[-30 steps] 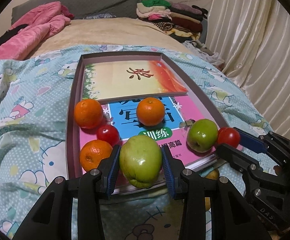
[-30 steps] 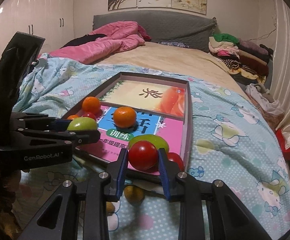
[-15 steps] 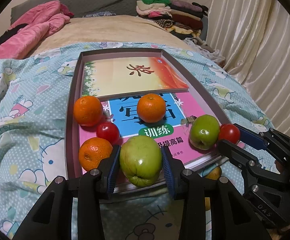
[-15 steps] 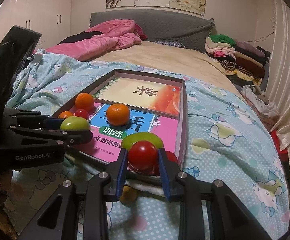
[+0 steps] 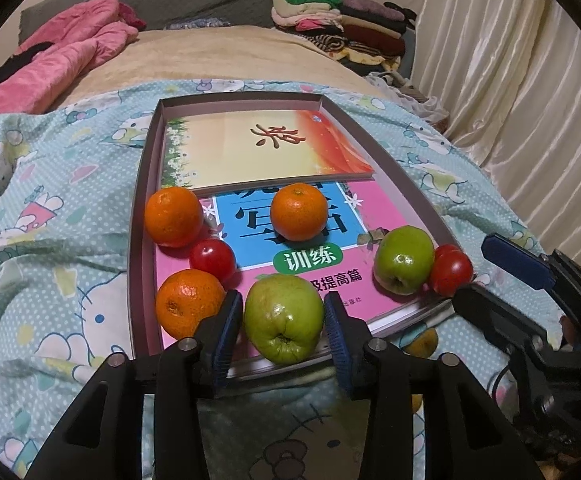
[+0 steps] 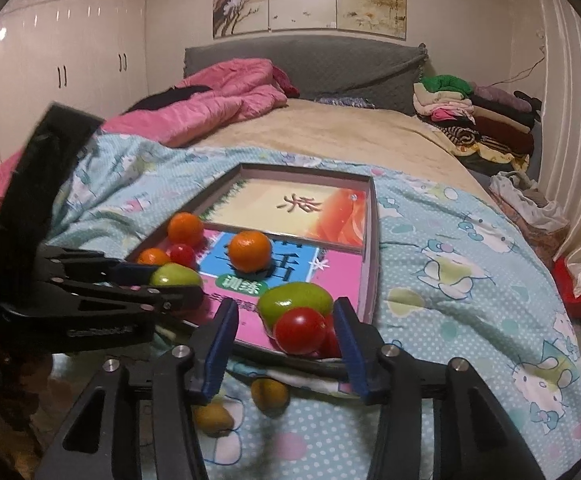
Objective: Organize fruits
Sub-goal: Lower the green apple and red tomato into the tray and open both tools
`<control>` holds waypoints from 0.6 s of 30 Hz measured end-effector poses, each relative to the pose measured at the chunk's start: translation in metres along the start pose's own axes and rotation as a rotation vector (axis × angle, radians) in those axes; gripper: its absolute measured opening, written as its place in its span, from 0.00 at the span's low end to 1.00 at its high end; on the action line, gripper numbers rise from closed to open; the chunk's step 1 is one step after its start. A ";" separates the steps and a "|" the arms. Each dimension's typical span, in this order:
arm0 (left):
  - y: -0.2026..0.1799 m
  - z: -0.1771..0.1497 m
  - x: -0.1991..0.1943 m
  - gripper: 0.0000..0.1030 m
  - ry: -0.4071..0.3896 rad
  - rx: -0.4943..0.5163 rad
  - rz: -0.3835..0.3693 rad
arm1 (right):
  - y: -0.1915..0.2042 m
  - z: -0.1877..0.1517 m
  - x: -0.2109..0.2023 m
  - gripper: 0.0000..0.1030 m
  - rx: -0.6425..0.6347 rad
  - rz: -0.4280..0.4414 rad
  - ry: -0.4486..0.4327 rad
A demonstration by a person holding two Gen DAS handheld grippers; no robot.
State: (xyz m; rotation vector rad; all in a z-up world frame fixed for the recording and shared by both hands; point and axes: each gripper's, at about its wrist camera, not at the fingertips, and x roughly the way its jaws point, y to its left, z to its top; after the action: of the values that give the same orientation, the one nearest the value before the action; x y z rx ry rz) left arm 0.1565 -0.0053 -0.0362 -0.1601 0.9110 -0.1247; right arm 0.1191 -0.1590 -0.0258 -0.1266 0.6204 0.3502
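Note:
A shallow tray (image 5: 140, 216) on the bed holds two books and fruit. My left gripper (image 5: 284, 322) is shut on a large green apple (image 5: 284, 318) at the tray's near edge, next to an orange (image 5: 188, 302). Two more oranges (image 5: 174, 216) (image 5: 298, 210), a red tomato (image 5: 213, 258) and a second green apple (image 5: 404, 266) lie on the pink book. My right gripper (image 6: 286, 330) is open. A red tomato (image 6: 300, 330) lies between its fingers, beside that second apple (image 6: 294, 300) and another tomato (image 6: 332, 340). It also shows in the left wrist view (image 5: 450, 270).
Two yellowish fruits (image 6: 268, 394) (image 6: 210, 416) lie on the blue patterned blanket (image 6: 450, 280) just in front of the tray. A pink quilt (image 6: 218, 96) and a pile of folded clothes (image 6: 474, 116) lie at the far end. Curtains (image 5: 530, 92) hang on the right.
My right gripper has opened and let go of the red tomato, which now rests by the second apple. My left gripper still holds the large apple, nearly still.

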 end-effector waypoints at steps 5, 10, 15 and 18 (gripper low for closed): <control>-0.002 0.000 -0.007 0.49 -0.011 0.004 -0.015 | -0.004 -0.003 -0.012 0.56 0.050 0.040 -0.001; -0.002 -0.001 -0.017 0.59 -0.028 0.002 -0.038 | -0.009 -0.007 -0.021 0.56 0.107 0.076 0.019; -0.004 -0.008 -0.036 0.59 -0.047 0.012 -0.061 | -0.014 -0.013 -0.020 0.56 0.133 0.048 0.075; -0.010 -0.016 -0.048 0.59 -0.047 0.033 -0.085 | -0.017 -0.017 -0.017 0.56 0.153 0.061 0.101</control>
State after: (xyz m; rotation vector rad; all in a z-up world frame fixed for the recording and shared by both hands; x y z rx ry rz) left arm 0.1145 -0.0086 -0.0069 -0.1711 0.8549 -0.2141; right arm 0.1035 -0.1838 -0.0291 0.0212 0.7496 0.3557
